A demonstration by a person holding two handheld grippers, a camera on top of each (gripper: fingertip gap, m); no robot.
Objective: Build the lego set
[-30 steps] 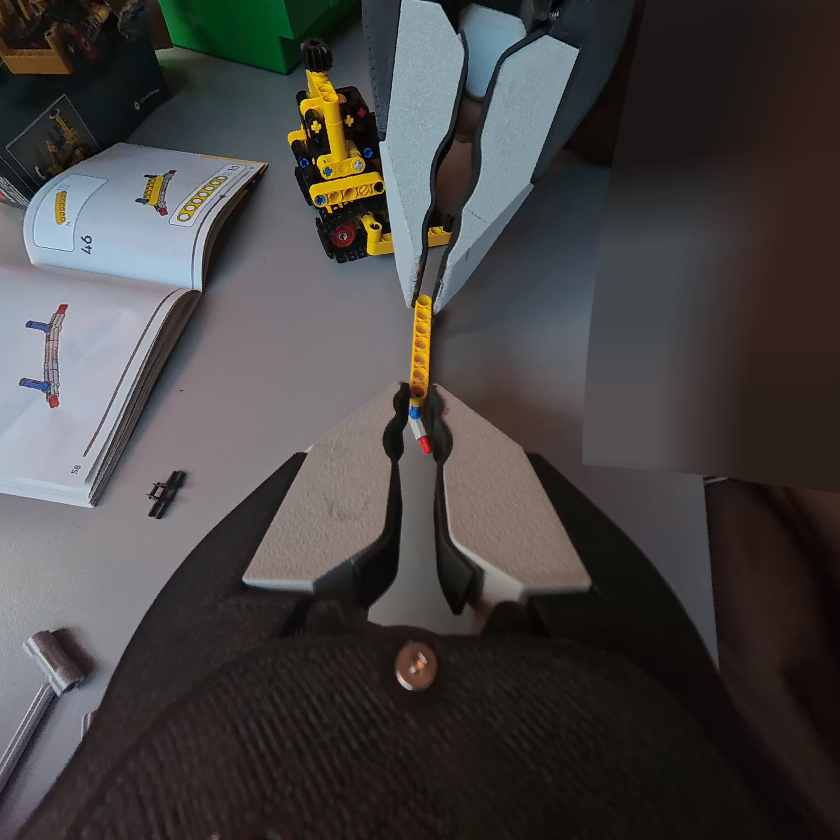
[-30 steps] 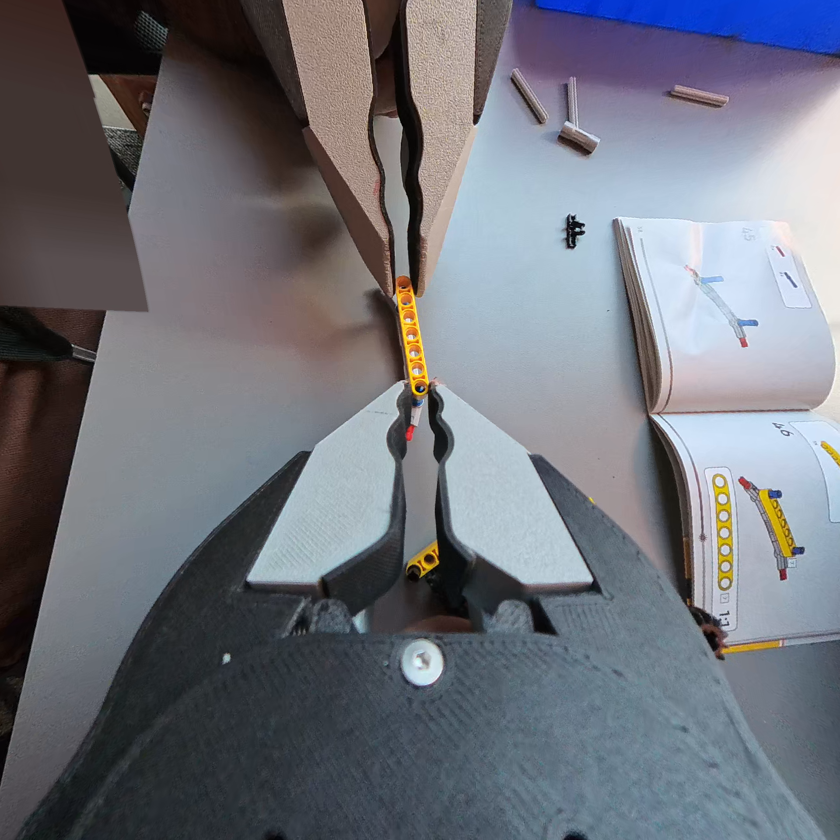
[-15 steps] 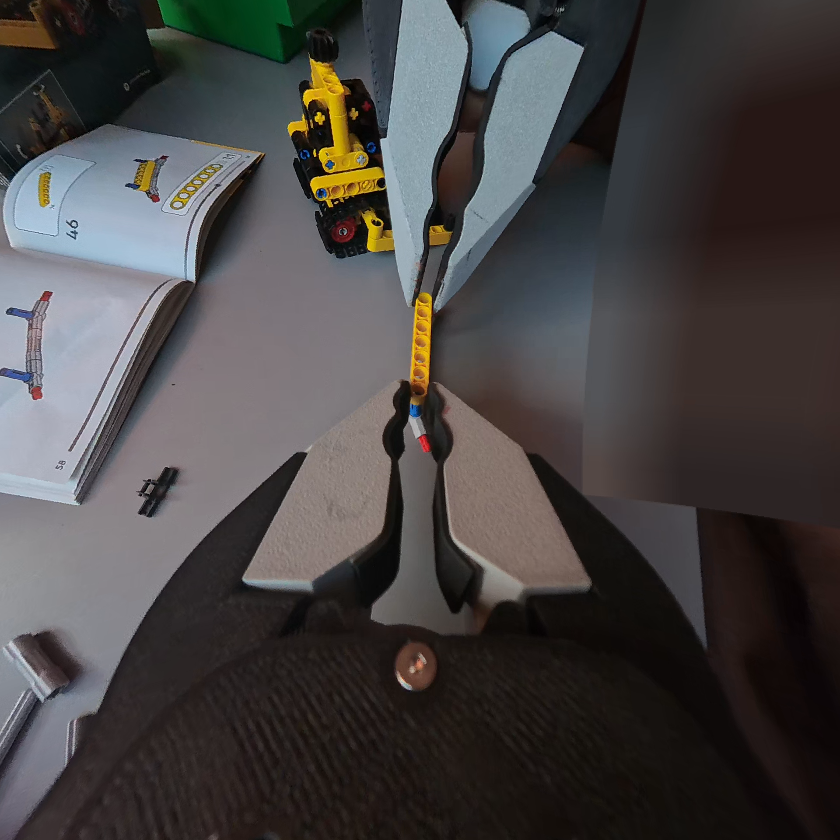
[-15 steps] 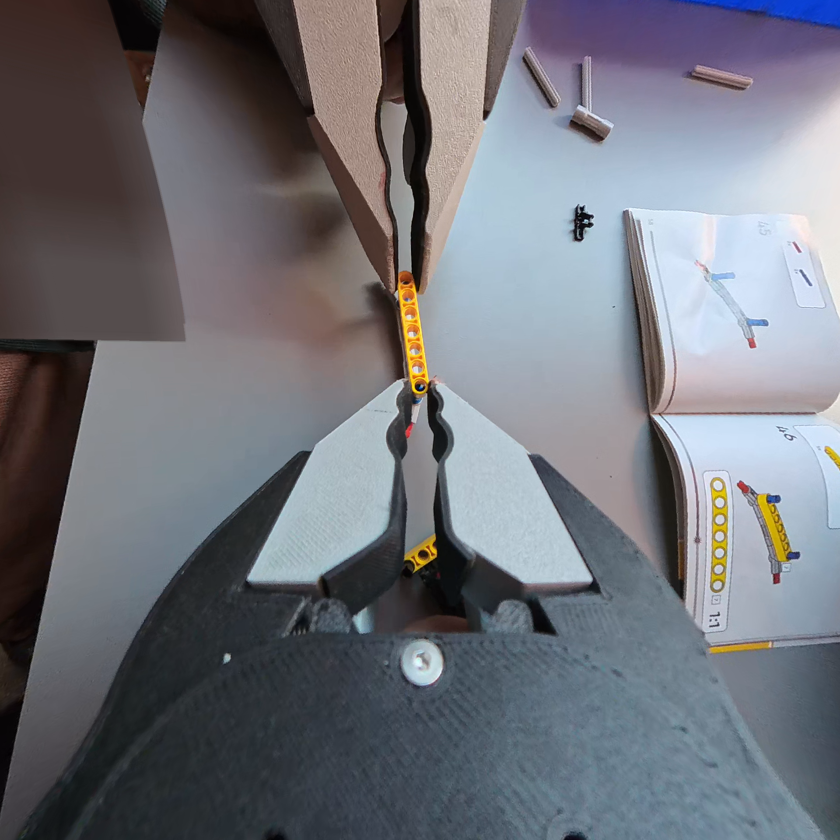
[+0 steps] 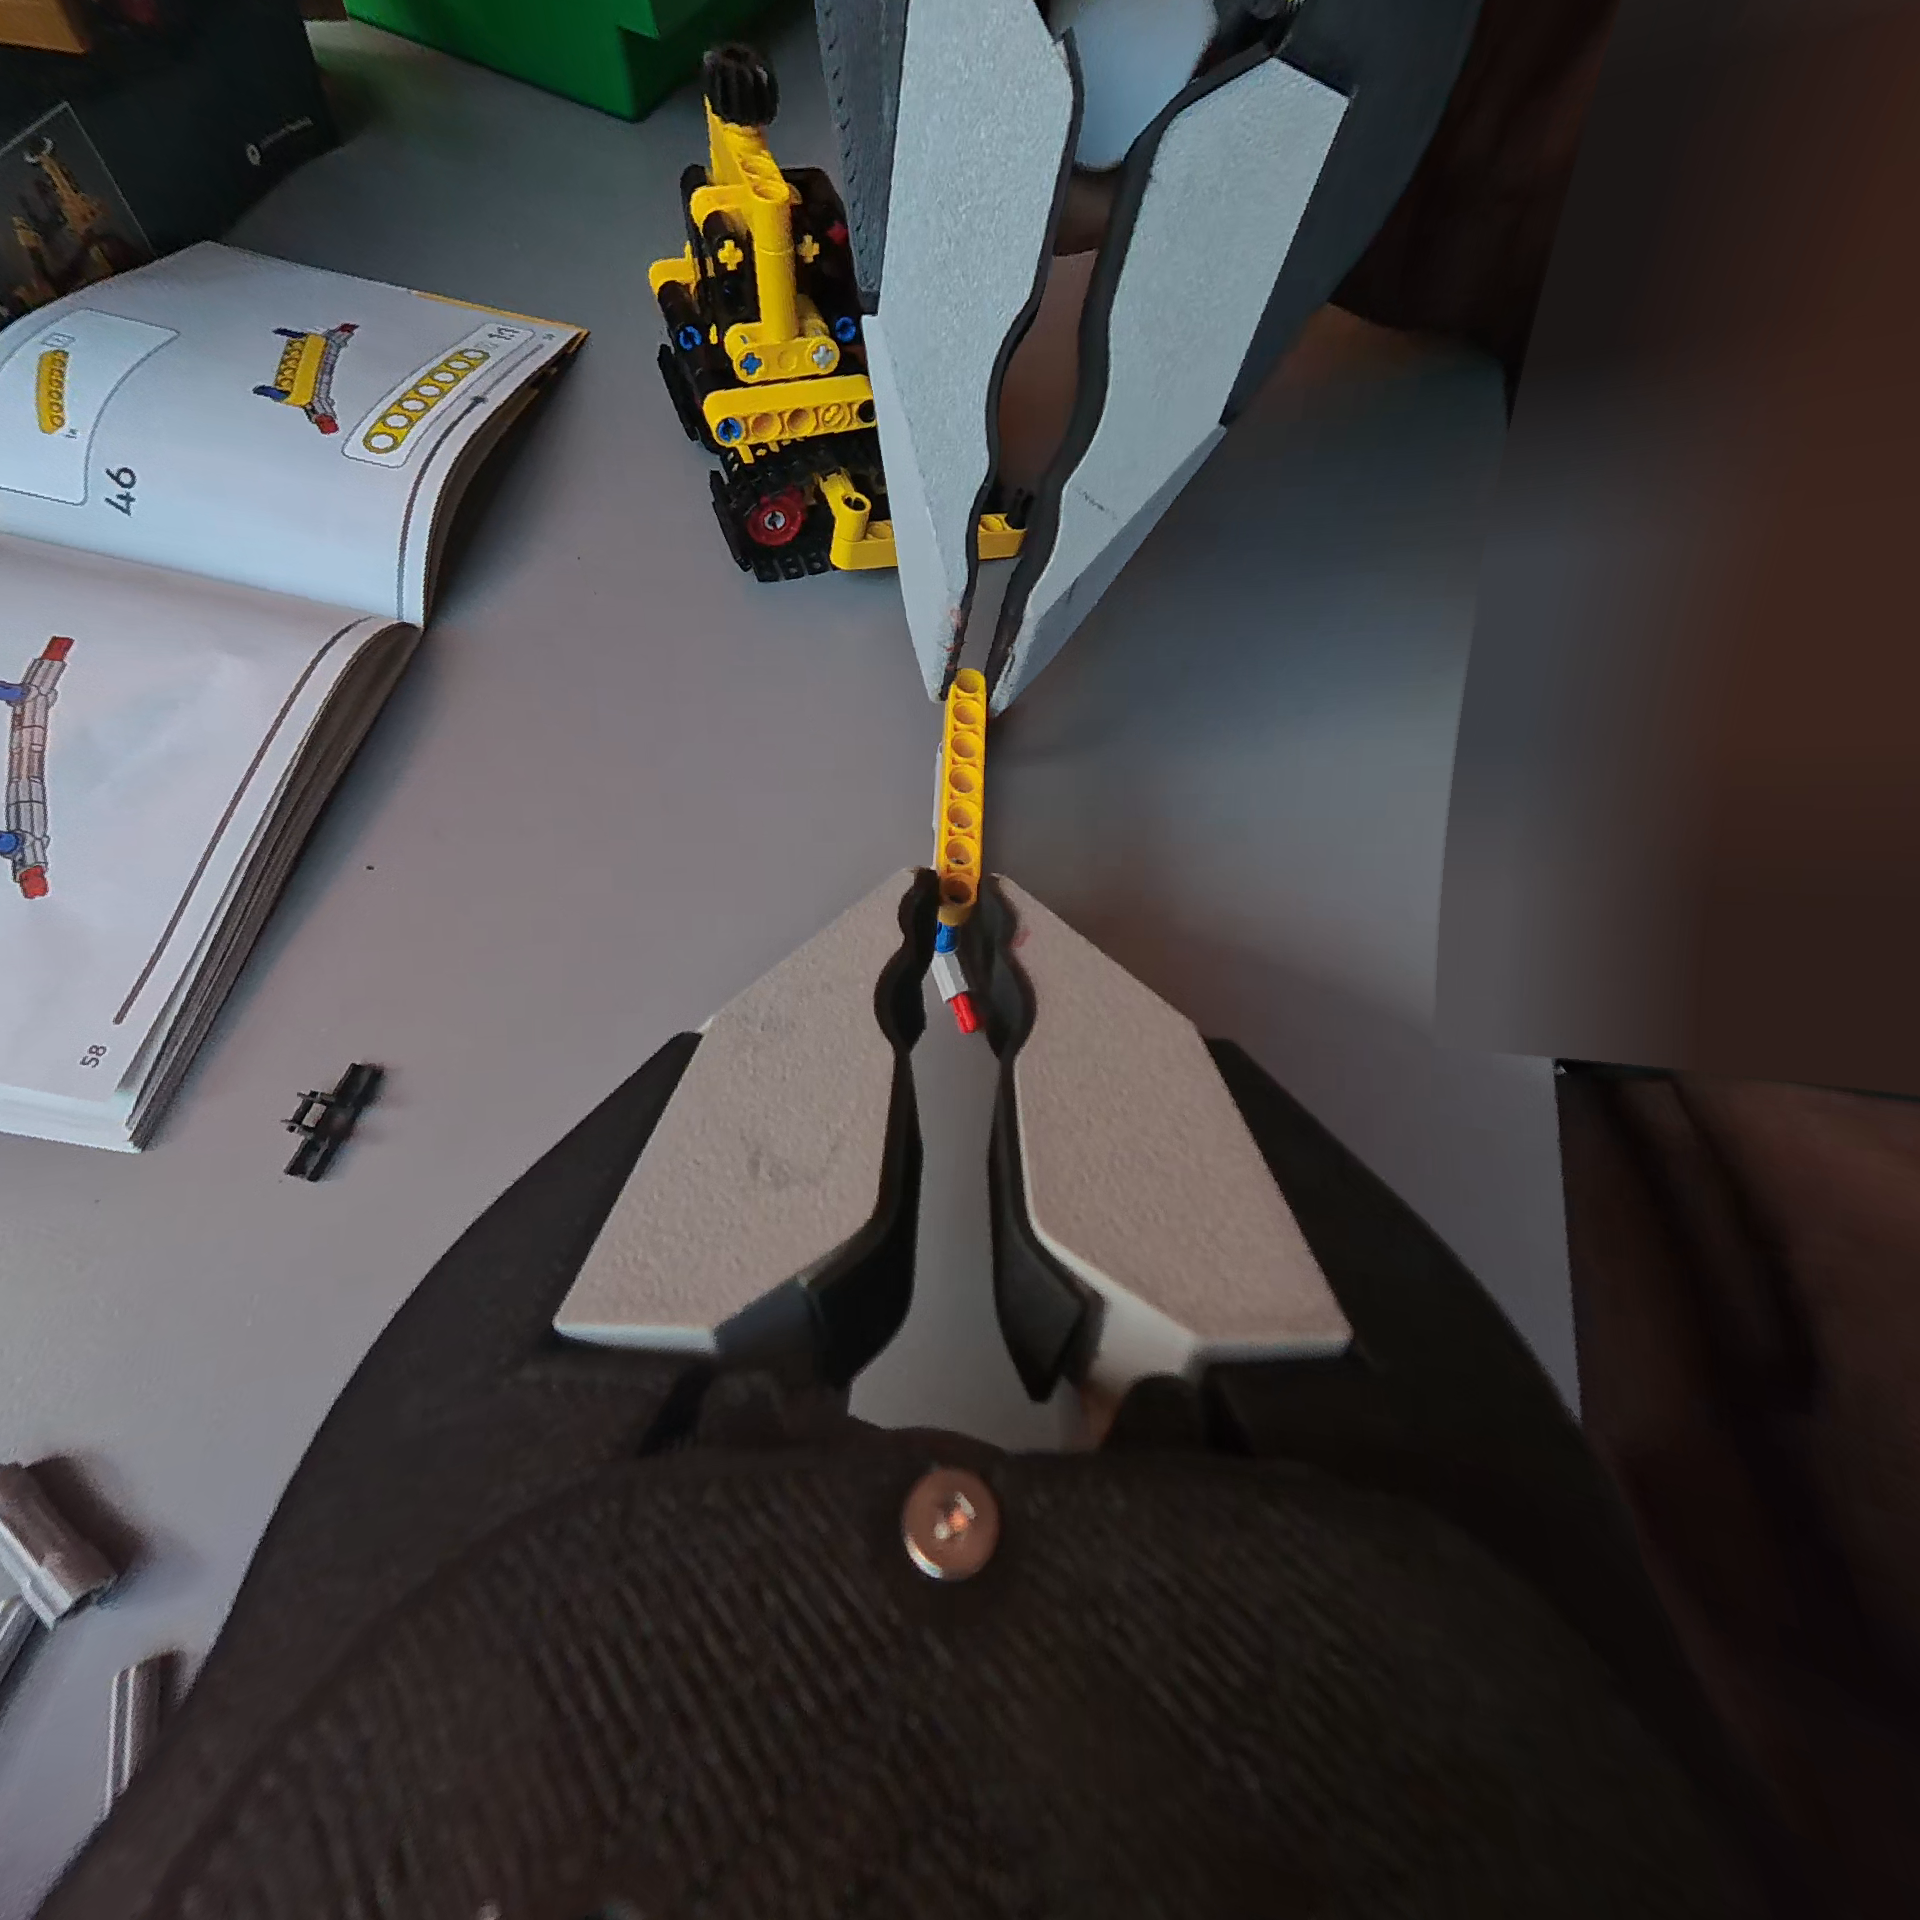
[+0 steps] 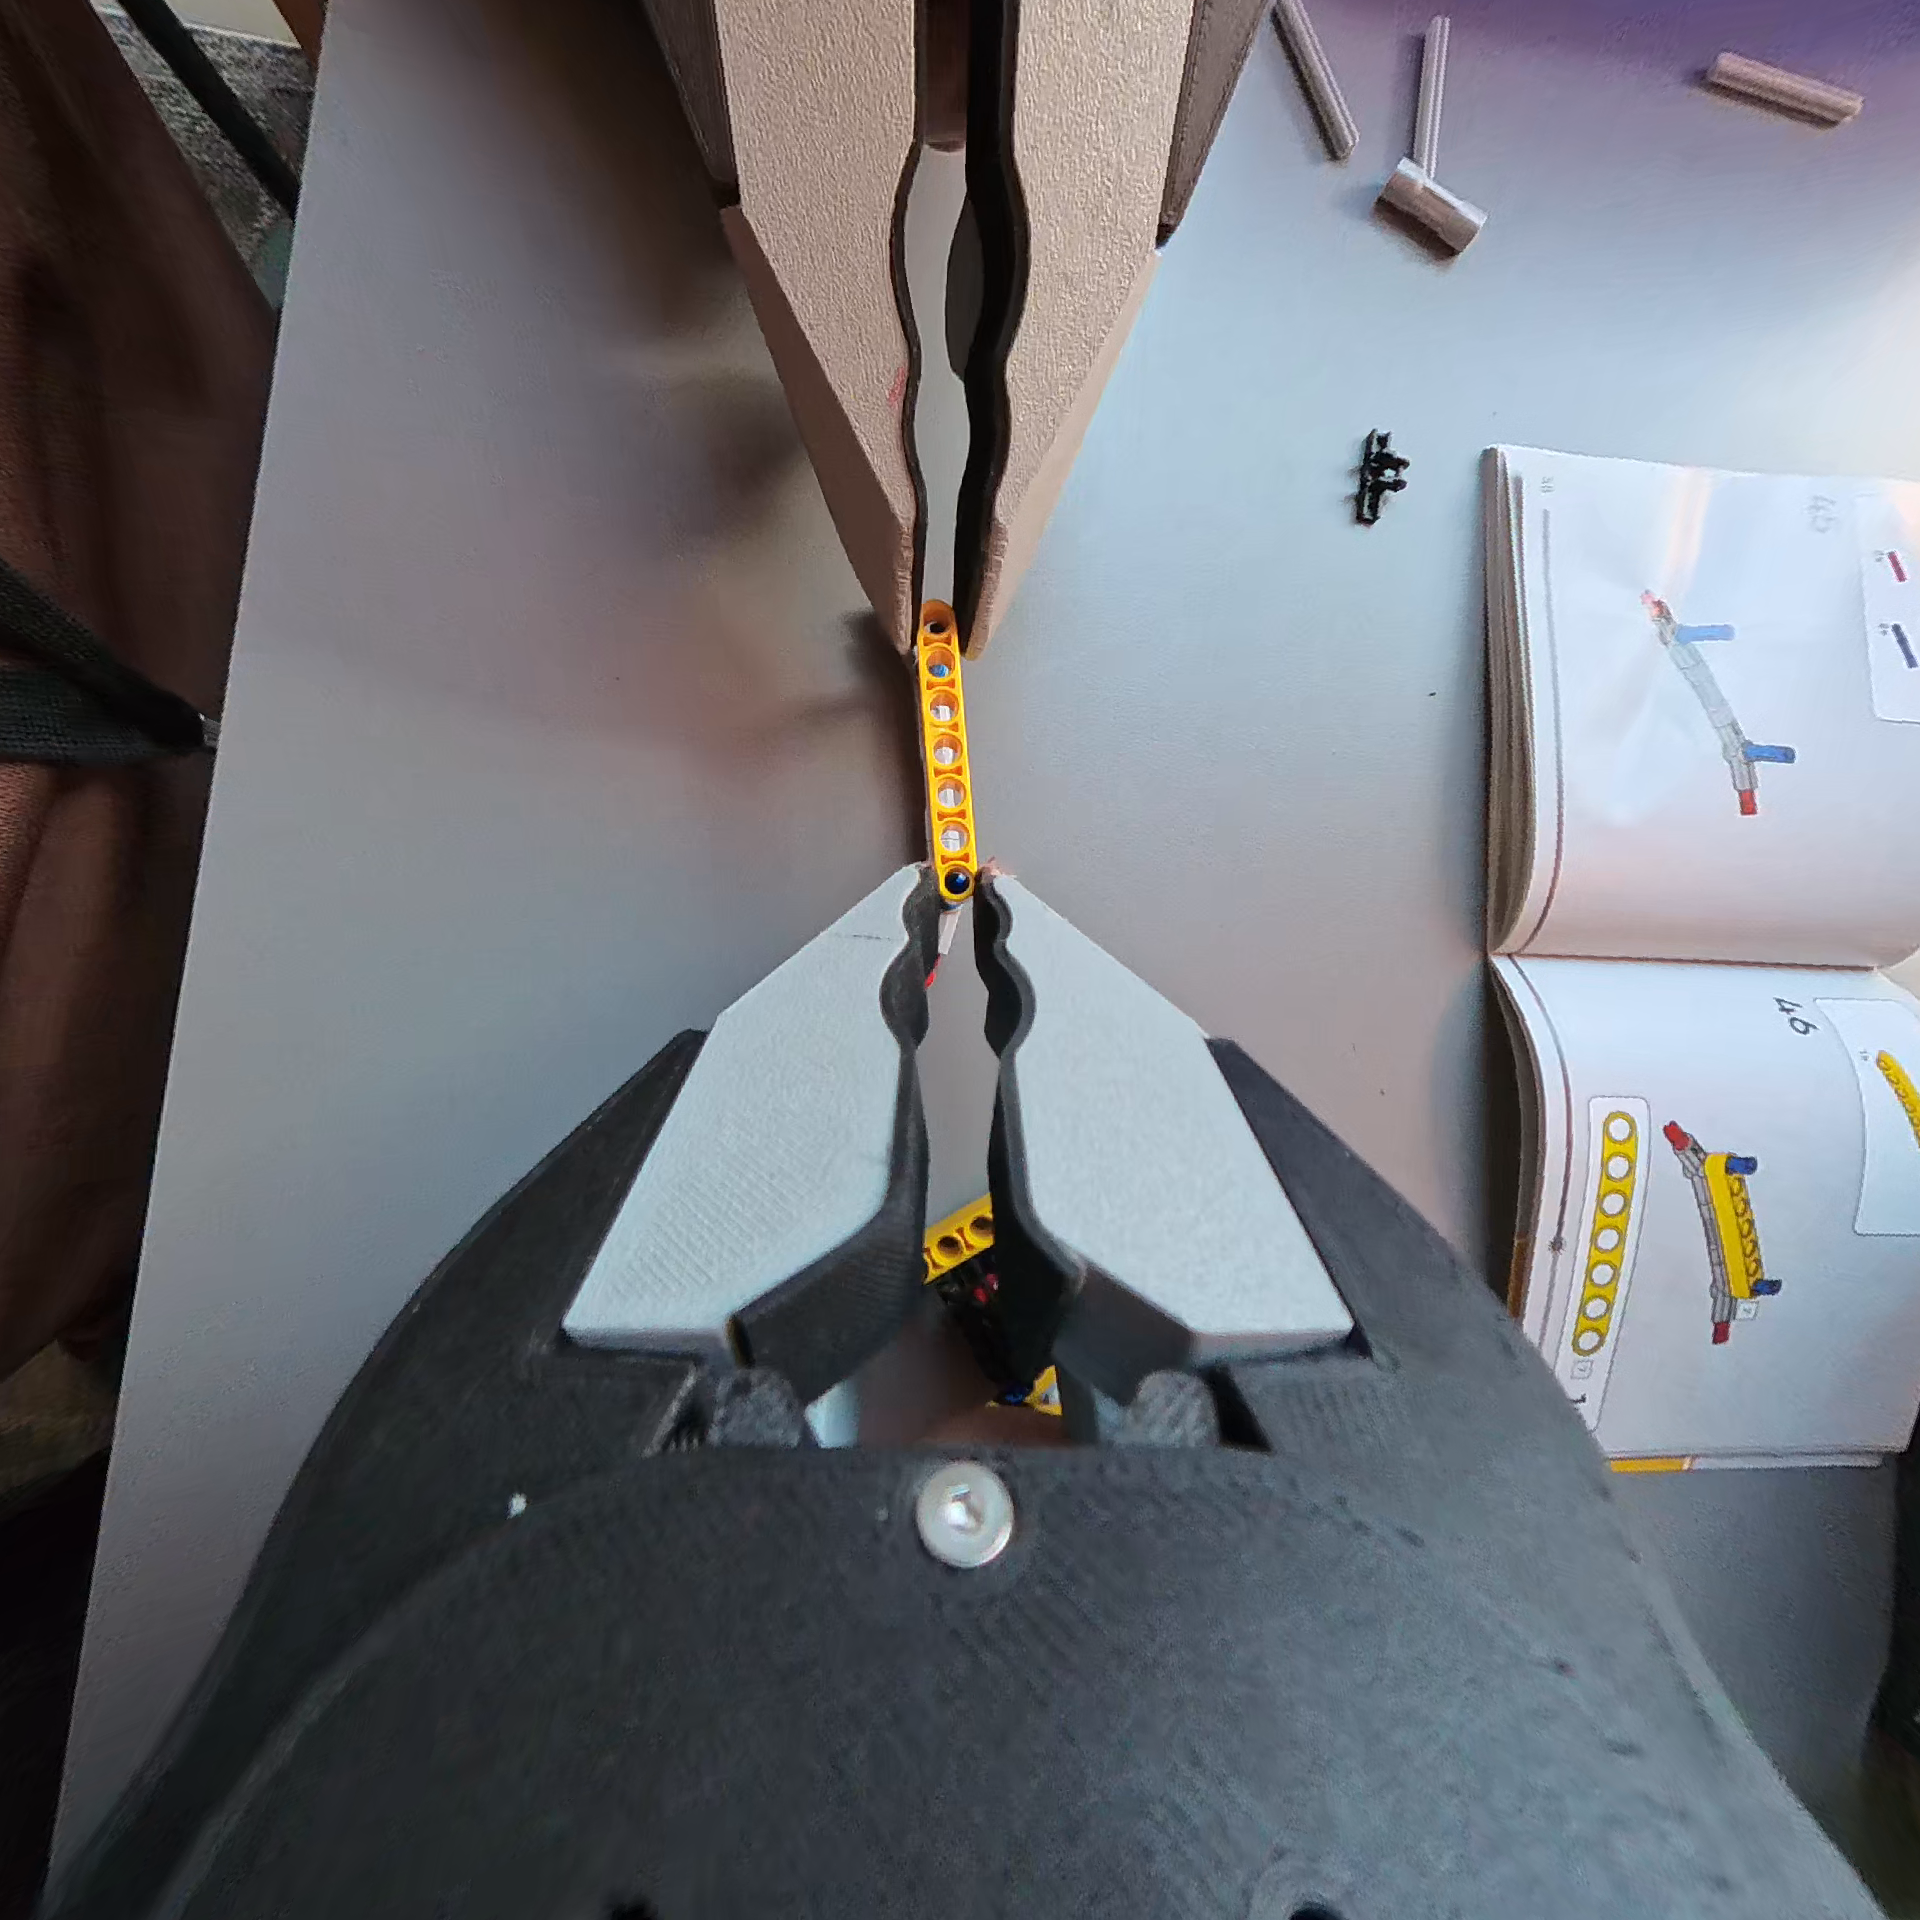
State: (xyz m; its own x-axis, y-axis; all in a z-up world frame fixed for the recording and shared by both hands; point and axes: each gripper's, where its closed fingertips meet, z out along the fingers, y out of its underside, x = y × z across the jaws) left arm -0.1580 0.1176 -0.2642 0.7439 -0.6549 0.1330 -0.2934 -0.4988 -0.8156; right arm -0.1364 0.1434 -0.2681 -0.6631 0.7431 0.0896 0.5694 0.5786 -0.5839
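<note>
Both clamped on one yellow beam held off the grey table: left gripper pinching the near end, where a grey strip with blue and red pins hangs behind the beam, right gripper pinching the far end. Probably mid-step, pressing the beam onto the pins of that strip, as drawn in the open booklet left of the beam. Next, likely a firm squeeze to seat the pins, then over to the yellow-and-black vehicle beyond the beam.
</note>
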